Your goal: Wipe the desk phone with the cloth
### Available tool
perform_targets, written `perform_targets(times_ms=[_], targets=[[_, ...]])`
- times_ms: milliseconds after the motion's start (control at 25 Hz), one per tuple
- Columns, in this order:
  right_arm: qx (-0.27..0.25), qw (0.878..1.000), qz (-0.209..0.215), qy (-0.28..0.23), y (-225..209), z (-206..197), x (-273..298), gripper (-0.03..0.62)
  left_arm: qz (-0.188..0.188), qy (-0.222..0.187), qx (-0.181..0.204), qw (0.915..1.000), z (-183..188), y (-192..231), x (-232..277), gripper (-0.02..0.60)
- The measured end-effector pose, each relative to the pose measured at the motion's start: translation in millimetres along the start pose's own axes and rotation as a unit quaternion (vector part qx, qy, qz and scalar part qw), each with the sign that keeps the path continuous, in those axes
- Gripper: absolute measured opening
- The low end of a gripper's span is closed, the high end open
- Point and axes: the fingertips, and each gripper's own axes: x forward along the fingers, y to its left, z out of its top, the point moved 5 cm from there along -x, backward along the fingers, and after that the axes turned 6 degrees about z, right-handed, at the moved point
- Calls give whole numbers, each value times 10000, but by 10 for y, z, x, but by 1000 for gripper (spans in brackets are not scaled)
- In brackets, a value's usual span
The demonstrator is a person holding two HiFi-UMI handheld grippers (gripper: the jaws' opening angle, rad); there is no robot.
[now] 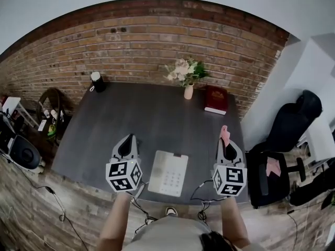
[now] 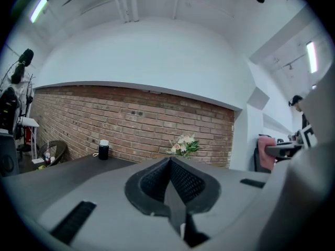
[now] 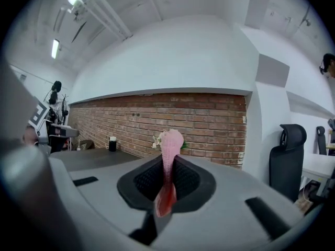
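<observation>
The white desk phone [image 1: 169, 173] lies flat at the near edge of the dark desk [image 1: 152, 119], keypad up, between my two grippers. My left gripper [image 1: 128, 142] hovers just left of the phone, jaws shut and empty, as the left gripper view [image 2: 170, 184] shows. My right gripper [image 1: 225, 140] is right of the phone, shut on a pink cloth [image 1: 224, 134] that sticks up from its jaws. The right gripper view shows the cloth [image 3: 168, 161] pinched between the jaws and standing upright. Both grippers point toward the brick wall.
A vase of flowers [image 1: 187, 77] and a red book [image 1: 216, 99] stand at the desk's far right. A black cup [image 1: 97, 82] sits at the far left. A black office chair [image 1: 272, 174] with a pink item is to the right; cables hang below the front edge.
</observation>
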Motion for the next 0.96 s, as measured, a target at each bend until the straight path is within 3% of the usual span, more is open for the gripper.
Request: perform_targets(times_ms=[960], targets=[[-103, 9997, 87, 208, 190, -53, 30, 20, 73, 136, 39, 9999, -110, 174, -89, 5]])
